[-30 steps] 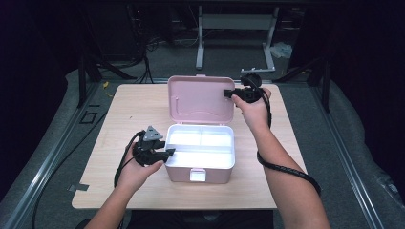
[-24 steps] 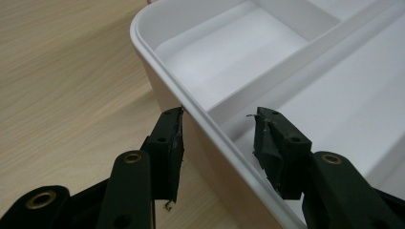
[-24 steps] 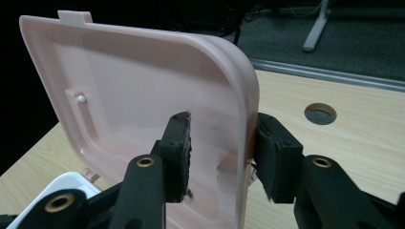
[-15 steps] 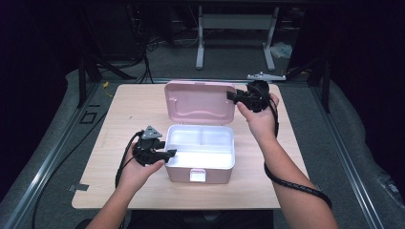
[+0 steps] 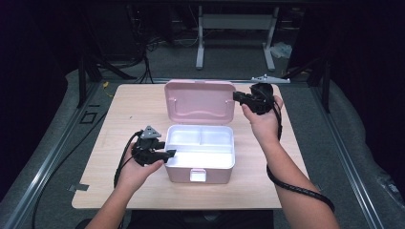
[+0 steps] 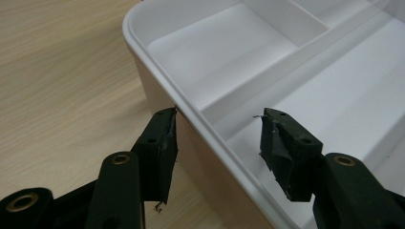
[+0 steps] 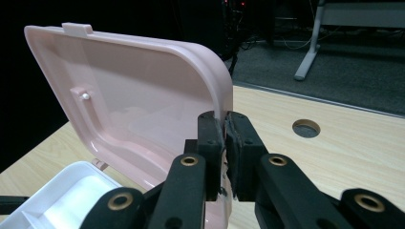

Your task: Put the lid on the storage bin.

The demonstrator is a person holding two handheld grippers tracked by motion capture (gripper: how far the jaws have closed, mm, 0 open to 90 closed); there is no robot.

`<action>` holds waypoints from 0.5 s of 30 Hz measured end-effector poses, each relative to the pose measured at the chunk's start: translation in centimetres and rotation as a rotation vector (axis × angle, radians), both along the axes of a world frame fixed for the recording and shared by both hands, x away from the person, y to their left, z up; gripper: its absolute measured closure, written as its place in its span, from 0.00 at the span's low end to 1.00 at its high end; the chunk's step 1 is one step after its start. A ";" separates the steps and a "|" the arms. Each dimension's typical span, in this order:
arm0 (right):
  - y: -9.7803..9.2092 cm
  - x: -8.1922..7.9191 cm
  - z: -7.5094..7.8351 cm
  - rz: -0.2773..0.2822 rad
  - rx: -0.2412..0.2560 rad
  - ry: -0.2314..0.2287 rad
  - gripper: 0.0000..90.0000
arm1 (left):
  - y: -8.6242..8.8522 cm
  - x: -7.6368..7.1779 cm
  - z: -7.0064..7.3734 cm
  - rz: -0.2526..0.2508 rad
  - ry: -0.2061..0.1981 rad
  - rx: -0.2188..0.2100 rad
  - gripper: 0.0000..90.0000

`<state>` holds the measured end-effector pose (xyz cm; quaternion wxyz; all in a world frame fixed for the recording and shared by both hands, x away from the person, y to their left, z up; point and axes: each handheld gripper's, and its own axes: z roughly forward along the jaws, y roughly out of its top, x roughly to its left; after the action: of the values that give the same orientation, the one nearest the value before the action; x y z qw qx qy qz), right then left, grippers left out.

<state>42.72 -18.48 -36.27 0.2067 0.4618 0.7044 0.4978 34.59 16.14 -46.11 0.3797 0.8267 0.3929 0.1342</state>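
In the middle of the wooden table (image 5: pixel 124 109) a pink box (image 5: pixel 200 169) is sitting with its lid (image 5: pixel 199 102) standing open and tilted back at the far side. Inside the box a white tray (image 5: pixel 200 143) is showing, split into compartments by low walls.

The right gripper (image 5: pixel 237 97) is reaching in from the right and pinching the right edge of the lid. In the right gripper view its two black jaws are standing almost together, with the thin pink rim of the lid (image 7: pixel 143 109) caught between them, so it is holding the lid there.

The left gripper (image 5: pixel 171 153) is lying at the box's left front corner. In the left gripper view (image 6: pixel 217 131) its jaws are standing wide apart and straddling the box's wall: one jaw is sitting outside against the pink side, the other is hanging over the white tray (image 6: pixel 296 76) inside. They are gripping nothing.

A hand is holding each gripper, and a black cable (image 5: pixel 296 188) is trailing along the right forearm.
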 end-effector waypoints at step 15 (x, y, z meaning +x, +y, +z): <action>0.8 -1.5 0.0 -0.039 -0.063 -0.050 0.97 | 0.2 -0.1 0.5 0.005 -0.007 -0.026 0.52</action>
<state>41.17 -17.67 -36.31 0.2485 0.4560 0.7052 0.4827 34.46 16.39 -45.59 0.3913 0.8203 0.3954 0.1331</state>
